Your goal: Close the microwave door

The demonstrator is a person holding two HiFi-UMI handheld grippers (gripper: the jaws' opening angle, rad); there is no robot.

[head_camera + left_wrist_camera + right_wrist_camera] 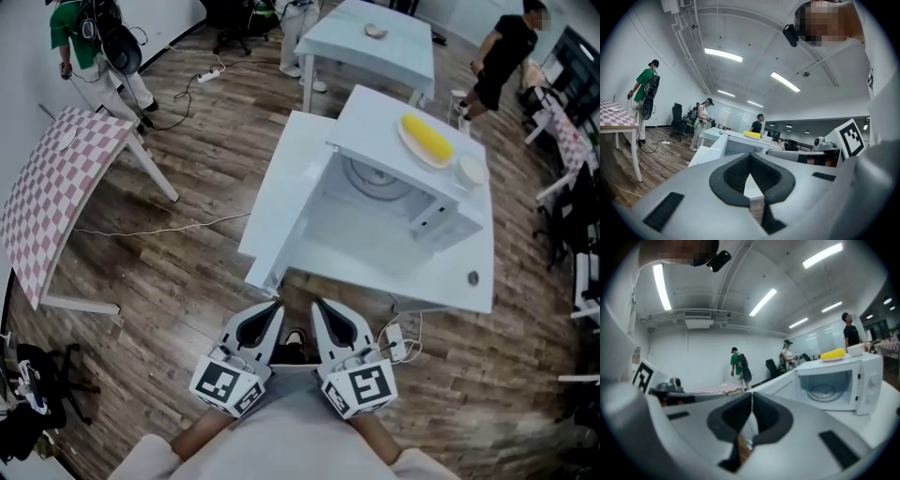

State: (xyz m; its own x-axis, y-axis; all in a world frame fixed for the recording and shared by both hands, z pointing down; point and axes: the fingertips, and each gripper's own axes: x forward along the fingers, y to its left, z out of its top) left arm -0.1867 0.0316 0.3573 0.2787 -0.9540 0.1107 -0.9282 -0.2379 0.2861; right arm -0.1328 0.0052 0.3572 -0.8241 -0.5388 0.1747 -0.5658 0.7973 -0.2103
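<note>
Jaws pressed together, empty, on our left gripper (272, 311) and right gripper (321, 309); we face the white boxy microwave (403, 178) on the white table (450, 277), its white door (286, 197) wide open

Ceiling strip lights (723, 55) give bright, even light and flare white in both gripper views. The white microwave (398, 183) and desk (441, 277) look washed out from the head view. Gripper views bend toward dark round edges, and the near jaws blur softly.
</note>
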